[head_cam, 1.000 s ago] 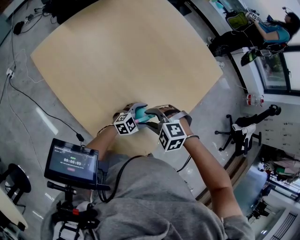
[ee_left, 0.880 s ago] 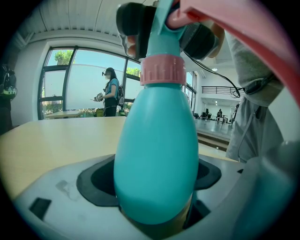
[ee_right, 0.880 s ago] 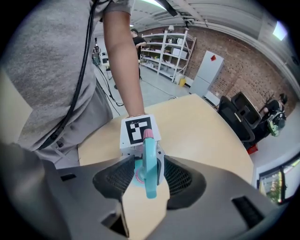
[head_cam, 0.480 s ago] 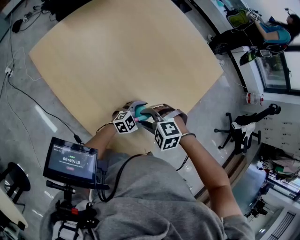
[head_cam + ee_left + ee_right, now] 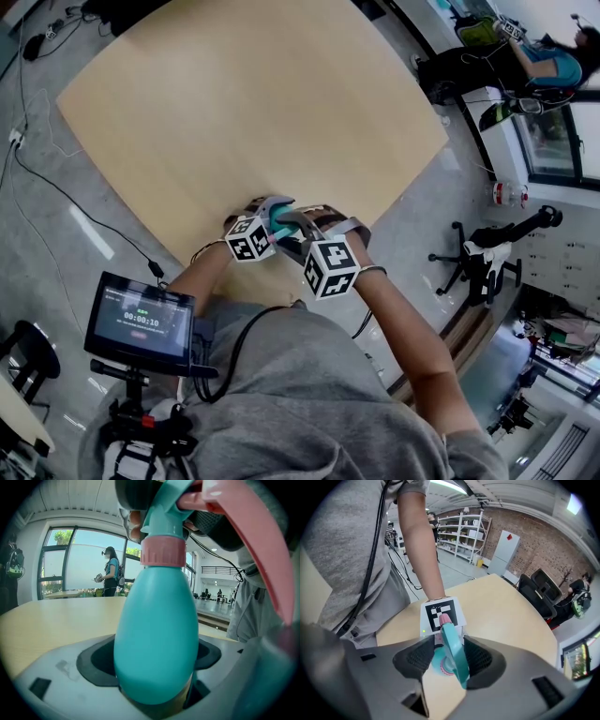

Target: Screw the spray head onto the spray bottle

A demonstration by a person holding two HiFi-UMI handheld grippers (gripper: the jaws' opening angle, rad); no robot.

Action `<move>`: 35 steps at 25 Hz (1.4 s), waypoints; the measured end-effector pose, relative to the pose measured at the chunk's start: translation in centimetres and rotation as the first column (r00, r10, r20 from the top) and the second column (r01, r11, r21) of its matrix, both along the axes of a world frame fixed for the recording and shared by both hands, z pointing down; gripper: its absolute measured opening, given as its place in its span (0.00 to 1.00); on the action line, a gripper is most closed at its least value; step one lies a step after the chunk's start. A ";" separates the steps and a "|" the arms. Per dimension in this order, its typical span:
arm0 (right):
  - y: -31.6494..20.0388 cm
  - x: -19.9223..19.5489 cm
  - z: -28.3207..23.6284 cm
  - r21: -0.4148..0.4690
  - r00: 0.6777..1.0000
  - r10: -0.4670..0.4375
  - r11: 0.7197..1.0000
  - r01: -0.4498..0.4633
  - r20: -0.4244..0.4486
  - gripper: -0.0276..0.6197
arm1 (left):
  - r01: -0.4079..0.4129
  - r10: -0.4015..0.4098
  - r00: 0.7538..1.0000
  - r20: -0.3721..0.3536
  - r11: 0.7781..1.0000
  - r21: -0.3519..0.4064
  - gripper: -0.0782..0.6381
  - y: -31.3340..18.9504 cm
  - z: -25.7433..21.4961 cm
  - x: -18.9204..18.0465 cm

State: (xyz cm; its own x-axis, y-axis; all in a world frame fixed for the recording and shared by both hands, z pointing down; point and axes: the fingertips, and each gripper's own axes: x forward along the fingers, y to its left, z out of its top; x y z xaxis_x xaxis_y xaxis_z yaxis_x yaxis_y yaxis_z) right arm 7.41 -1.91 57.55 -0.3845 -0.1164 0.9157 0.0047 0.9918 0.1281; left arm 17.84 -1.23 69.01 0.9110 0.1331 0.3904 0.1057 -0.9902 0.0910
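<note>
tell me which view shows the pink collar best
Left gripper view: the pink collar is large, atop the teal bottle. Right gripper view shows only a sliver under the spray head; head view, too small to tell.

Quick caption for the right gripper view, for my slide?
The right gripper, jaws apart, straddles the teal spray head on the spray bottle above the wooden table.

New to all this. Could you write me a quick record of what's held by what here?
Surface: light wooden table
Left tool: shut on the teal spray bottle
Right tool: open, jaws around the spray head, gap at one pad
Head position: on the bottle's neck, pink collar at the join
Tightness of thread: cannot tell
</note>
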 end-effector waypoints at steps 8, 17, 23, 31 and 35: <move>0.6 1.5 1.0 -0.007 0.999 0.053 0.999 -0.053 0.001 0.35 | 0.000 0.000 1.000 -0.004 1.000 0.005 0.69 0.4 -0.2 -0.1; 0.7 2.4 2.8 -0.011 0.996 0.083 0.997 -0.083 -0.023 0.35 | 0.003 -0.003 1.000 -0.003 1.000 0.010 0.69 1.0 -0.5 0.0; 0.9 2.7 3.3 -0.026 0.993 0.118 0.993 -0.118 -0.009 0.35 | 0.002 -0.002 1.000 -0.001 1.000 0.012 0.69 1.2 -0.5 0.2; 0.9 3.1 3.3 -0.018 0.991 0.134 0.991 -0.135 -0.025 0.35 | 0.003 -0.003 1.000 -0.001 1.000 0.013 0.69 1.1 -0.4 0.5; 0.8 3.3 3.4 -0.013 0.987 0.157 0.987 -0.157 -0.030 0.35 | 0.002 -0.002 1.000 0.000 1.000 0.013 0.69 1.0 -0.3 0.5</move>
